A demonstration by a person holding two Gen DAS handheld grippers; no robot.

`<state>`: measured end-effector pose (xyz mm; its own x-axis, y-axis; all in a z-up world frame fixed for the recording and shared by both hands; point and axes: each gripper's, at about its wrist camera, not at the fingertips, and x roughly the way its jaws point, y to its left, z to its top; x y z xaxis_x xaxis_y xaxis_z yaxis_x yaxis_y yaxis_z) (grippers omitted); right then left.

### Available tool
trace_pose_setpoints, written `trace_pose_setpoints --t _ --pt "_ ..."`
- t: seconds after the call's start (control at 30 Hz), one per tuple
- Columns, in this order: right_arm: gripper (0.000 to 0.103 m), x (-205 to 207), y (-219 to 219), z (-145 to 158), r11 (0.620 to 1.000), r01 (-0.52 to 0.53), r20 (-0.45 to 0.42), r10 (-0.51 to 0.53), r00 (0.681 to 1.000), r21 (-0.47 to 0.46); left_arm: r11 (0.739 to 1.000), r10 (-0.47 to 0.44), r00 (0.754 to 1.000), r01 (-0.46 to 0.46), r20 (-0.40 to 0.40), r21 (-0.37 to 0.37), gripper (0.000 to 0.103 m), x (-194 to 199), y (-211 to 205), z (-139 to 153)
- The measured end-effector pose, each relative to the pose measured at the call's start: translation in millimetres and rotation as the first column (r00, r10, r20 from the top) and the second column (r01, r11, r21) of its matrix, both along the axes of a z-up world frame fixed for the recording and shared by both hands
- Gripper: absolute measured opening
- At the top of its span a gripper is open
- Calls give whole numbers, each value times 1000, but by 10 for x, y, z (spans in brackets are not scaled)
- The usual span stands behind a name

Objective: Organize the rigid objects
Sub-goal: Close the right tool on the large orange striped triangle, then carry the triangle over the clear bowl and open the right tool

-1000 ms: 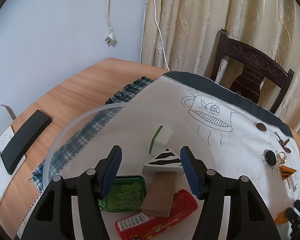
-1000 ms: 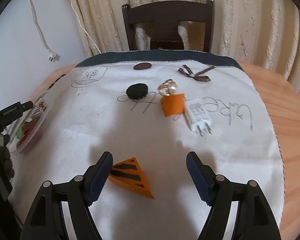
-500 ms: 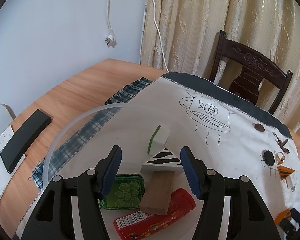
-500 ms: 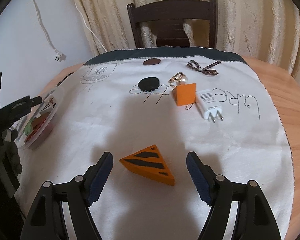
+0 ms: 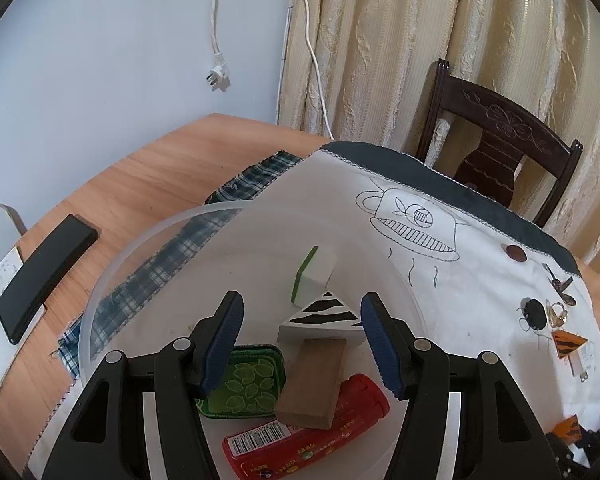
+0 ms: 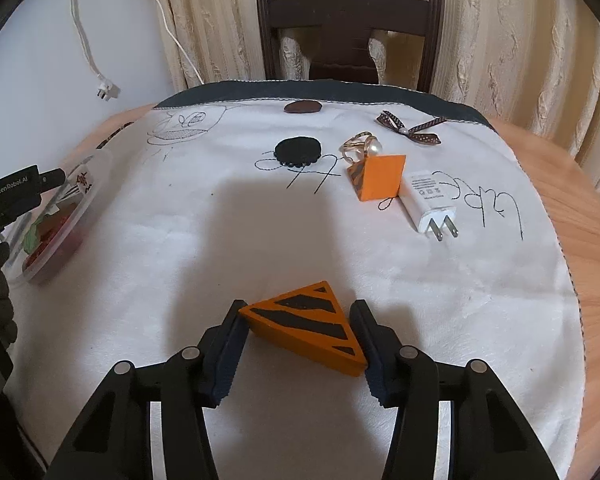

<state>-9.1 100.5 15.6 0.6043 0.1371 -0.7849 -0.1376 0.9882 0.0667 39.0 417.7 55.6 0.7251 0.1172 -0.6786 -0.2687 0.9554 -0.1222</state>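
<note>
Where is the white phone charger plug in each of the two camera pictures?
Left wrist view: white charger at the far right edge, mostly hidden behind an orange striped block.
Right wrist view: white charger at upper right, prongs toward the camera.
Shared landmark: the dark wooden chair.

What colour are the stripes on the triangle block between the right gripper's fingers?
Black stripes on the orange triangular wedge block, clearest in the right wrist view.
</note>
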Motion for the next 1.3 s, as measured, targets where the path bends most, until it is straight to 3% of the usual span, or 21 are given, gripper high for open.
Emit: trace_pose_setpoints --t 0.37,0.7,1.3 --pt "55 -6 265 247 996 -81 69 78 995 42 1000 5 1000 -4 17 -20 62 -42 42 41" --pt "55 80 951 515 965 -249 139 236 962 87 999 28 999 -26 41 -47 62 -124 214 147" --pt "55 402 1871 576 913 -398 167 380 910 90 982 182 980 -176 81 -75 63 -345 780 166"
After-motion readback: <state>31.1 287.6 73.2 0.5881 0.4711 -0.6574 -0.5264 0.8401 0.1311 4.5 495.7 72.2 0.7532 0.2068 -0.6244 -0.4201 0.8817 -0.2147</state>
